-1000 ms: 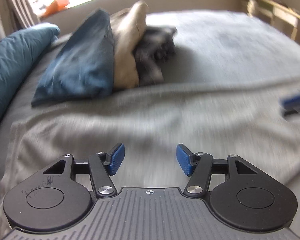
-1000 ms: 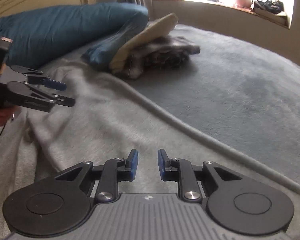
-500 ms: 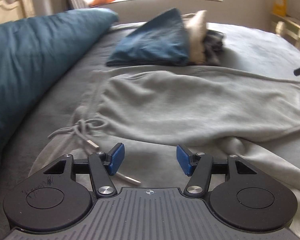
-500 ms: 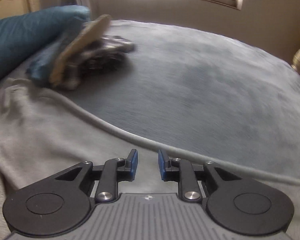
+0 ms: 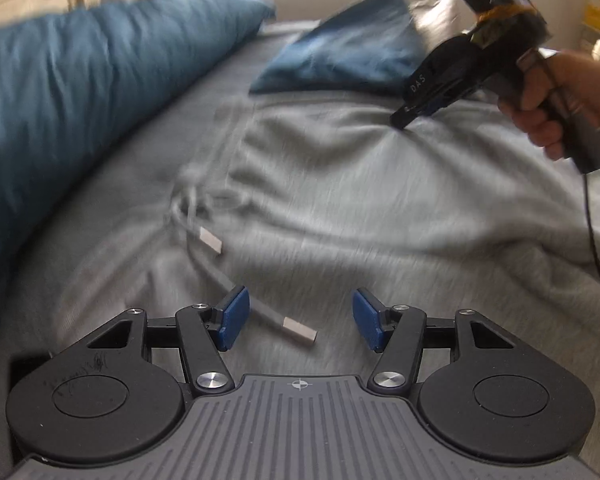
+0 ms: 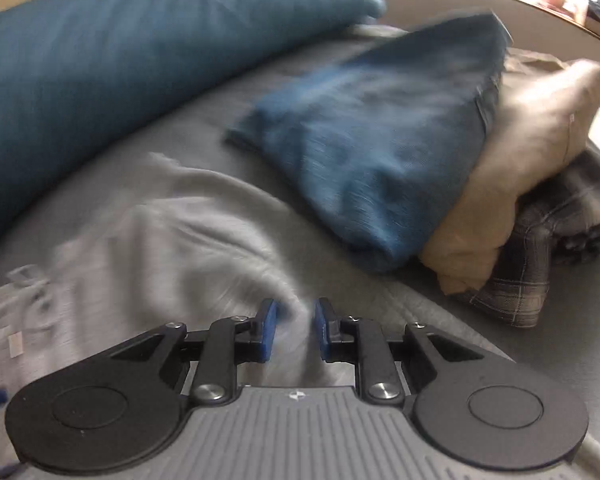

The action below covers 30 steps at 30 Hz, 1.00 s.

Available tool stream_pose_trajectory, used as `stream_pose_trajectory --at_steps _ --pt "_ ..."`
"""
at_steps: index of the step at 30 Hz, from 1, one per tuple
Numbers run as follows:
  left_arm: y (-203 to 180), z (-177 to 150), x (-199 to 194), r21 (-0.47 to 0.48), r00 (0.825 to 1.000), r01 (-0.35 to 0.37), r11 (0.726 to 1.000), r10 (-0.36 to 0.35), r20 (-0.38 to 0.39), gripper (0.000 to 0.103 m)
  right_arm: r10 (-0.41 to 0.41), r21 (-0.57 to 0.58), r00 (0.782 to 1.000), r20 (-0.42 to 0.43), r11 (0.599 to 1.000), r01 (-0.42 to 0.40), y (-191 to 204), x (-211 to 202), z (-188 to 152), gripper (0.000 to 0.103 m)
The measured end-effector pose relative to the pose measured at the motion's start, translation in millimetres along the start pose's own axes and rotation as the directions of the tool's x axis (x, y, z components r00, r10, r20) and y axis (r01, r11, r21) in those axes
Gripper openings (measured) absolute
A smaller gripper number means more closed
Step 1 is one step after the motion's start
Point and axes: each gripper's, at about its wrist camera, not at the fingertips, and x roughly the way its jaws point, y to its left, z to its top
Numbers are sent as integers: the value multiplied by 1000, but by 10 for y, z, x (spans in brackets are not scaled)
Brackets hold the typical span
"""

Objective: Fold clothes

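Your left hand-held gripper (image 5: 296, 318) hangs low over the grey sweatpants (image 5: 380, 216), its blue pads spread wide with nothing between them. The sweatpants lie rumpled across the bed (image 5: 204, 92), waistband end toward you. Their drawstring (image 5: 236, 280) trails out of the bunched waist; one flat tip rests on the fabric just ahead of the left pad, and the second tip lies farther up, near the knot.

Your right hand-held gripper (image 6: 294, 330) sits close above a fold of the same grey sweatpants (image 6: 172, 248). Its pads stand a narrow gap apart, and pale cloth shows in that gap, but motion blur means I cannot tell whether you are pinching it. From the left camera you see that tool (image 5: 440, 80) angled nose-down at the far part of the garment, with your hand (image 5: 548, 96) wrapped round its grip and a thin cable hanging below.

Beyond the sweatpants, a pile of clothes leans on the bed: a blue folded garment (image 6: 380, 140) on top, a beige one (image 6: 512, 184) under it, and a dark plaid one (image 6: 560, 240) at the bottom. A long blue pillow (image 6: 120, 60) runs along the left side, well apart from both tools.
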Motion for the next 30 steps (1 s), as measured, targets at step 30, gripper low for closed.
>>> stream_pose_trajectory --at_steps 30 --pt "927 73 -120 -417 994 -15 909 60 95 57 270 -252 959 -83 926 -282 1357 117 463 38"
